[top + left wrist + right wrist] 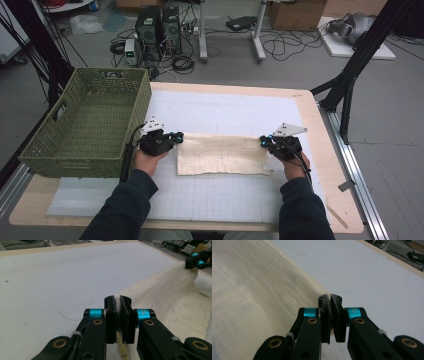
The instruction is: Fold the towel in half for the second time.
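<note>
cloth [222, 154] lies flat mid-table on the white mat [220, 112], long side running left to right, basket [87, 122] off to its left. it's already doubled over, a cream rectangle with a ribbed or waffle weave.

left gripper [176, 138] is pinched on the cloth's left end. left gripper view shows the jaws pressed together with fabric edge sandwiched between the pads [111, 315]. right gripper [263, 142] is the same on the right end: jaws clamped on the corner edge, cloth [257, 290] running away to one side.

handling, my read: light, limp, no stiffness. it'll sag in the middle as soon as both ends lift, and the left gripper view already shows cloth [172, 290] rising in a ridge toward the far gripper [197, 261]. the textured weave should grip well in the pads, low slip risk. not fragile.

hold points: the end corners, as taken now. keep both layers inside the pinch or the lower layer drops out. keep tension even between the two hands, otherwise the fold skews. watch the near edge dragging on the mat.
</note>
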{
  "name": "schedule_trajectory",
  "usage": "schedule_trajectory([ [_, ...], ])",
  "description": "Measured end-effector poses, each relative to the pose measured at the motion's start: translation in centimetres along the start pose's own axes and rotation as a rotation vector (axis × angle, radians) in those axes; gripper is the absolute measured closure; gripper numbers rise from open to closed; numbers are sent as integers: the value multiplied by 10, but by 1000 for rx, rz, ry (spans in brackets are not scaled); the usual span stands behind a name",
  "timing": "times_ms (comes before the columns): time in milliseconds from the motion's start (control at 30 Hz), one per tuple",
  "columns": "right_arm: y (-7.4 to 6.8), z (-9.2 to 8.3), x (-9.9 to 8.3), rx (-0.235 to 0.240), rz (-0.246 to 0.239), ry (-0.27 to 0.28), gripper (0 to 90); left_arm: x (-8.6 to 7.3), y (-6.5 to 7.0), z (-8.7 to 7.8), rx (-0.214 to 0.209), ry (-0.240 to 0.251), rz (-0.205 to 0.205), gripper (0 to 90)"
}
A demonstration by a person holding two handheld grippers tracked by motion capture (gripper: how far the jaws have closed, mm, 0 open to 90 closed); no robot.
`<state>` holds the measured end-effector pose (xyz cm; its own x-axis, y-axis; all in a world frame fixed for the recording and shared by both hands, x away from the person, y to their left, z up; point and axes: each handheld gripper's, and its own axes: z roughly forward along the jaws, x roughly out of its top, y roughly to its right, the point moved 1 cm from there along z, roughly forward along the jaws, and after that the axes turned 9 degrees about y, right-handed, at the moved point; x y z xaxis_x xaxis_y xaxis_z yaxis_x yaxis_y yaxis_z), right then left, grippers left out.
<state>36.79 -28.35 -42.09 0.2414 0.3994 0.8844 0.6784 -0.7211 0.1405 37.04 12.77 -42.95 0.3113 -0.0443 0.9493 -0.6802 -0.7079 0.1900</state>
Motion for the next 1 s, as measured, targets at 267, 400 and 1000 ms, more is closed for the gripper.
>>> schedule_trajectory([
  [267, -15, -19, -7, 42, -23, 25, 864, -8, 17, -15, -32, -13, 53, 836],
  [400, -23, -28, -12, 57, -34, 36, 864, -12, 21, -22, -38, -36, 67, 835],
  [1000, -40, -39, -32, 100, -49, -6, 860, -30, 31, -34, -78, -79, -39, 629],
])
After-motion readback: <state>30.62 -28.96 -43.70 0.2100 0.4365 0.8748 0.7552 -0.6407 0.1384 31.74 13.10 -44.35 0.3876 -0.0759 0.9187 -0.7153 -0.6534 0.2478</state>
